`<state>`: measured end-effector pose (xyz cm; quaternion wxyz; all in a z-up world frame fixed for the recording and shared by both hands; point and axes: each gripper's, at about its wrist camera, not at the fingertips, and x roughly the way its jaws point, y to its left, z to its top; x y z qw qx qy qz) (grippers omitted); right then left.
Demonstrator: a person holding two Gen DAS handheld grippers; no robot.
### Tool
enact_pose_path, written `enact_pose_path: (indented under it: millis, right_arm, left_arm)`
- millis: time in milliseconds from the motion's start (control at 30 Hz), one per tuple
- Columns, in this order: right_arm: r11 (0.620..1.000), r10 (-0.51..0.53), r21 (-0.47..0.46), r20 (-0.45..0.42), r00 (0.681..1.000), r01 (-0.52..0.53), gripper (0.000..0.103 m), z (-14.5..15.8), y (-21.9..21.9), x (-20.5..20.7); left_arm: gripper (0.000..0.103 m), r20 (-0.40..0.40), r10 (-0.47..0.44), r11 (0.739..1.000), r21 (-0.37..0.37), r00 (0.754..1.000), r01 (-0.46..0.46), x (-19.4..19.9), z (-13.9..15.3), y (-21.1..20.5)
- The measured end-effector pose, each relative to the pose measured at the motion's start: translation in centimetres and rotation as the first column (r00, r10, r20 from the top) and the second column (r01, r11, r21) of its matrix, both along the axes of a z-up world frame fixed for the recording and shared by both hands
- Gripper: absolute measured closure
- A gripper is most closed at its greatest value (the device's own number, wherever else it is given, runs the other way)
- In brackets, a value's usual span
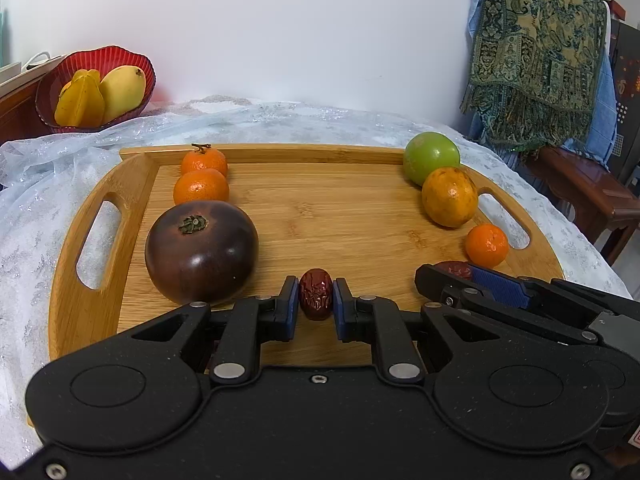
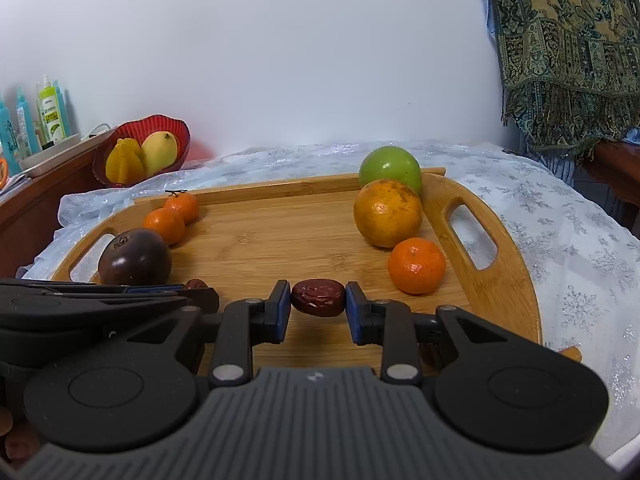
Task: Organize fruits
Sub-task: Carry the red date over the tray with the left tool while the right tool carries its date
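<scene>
A bamboo tray [image 1: 320, 208] carries the fruit. My left gripper [image 1: 316, 294] is shut on a wrinkled red date [image 1: 316, 294] held end-on just above the tray's front edge, beside a large dark purple fruit [image 1: 201, 251]. Behind that fruit lie two mandarins [image 1: 201, 192]. My right gripper [image 2: 318, 298] is shut on a second red date [image 2: 318, 298], held sideways, close to a mandarin [image 2: 416, 266]. An orange [image 2: 387, 213] and a green fruit [image 2: 390, 172] stand behind it along the tray's right side. Each gripper shows at the edge of the other's view.
A red bowl [image 1: 132, 60] with a mango and a starfruit stands at the back left off the tray. A white patterned cloth [image 2: 560, 220] covers the table. Bottles [image 2: 50, 114] stand on a wooden side unit at the left; a patterned shawl [image 1: 540, 52] hangs at the right.
</scene>
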<state>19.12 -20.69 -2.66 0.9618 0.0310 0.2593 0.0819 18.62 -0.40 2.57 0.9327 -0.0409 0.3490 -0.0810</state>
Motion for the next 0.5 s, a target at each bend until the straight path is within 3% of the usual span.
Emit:
enact_pose_path:
  millis: [500]
  right_arm:
    - [1.000,-0.009,-0.007,-0.003,1.000,0.009,0.066,-0.05,-0.55,-0.04]
  left_arm:
    - [0.086,0.011,-0.014,1.000,0.011,1.000,0.014,-0.25,-0.09,-0.02]
